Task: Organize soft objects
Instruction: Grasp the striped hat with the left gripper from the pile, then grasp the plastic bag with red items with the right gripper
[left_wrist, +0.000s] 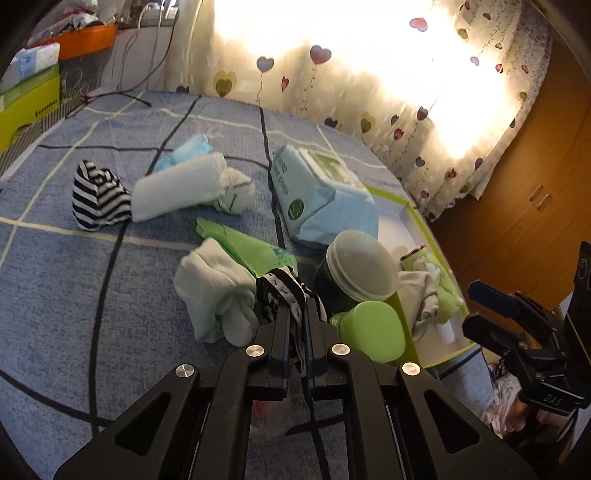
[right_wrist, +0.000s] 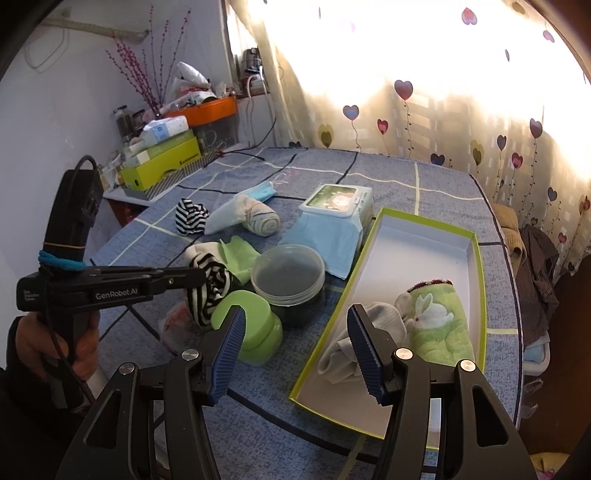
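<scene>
Striped cloth (left_wrist: 284, 291) sits pinched between the fingers of my left claw (left_wrist: 297, 314), on the blue tablecloth (left_wrist: 74, 295) beside the jar (left_wrist: 360, 266). My right claw (right_wrist: 295, 325) hangs half-spread and empty over the near end of the green box (right_wrist: 476, 258).

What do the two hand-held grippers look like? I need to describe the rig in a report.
Both are black, with angular cut-out arms and silver round bolts. The right gripper has ribbed blue pads. The left gripper bears white "GenRobot.AI" lettering, a black cable and a blue band around its handle. A dark sleeve shows.
</scene>
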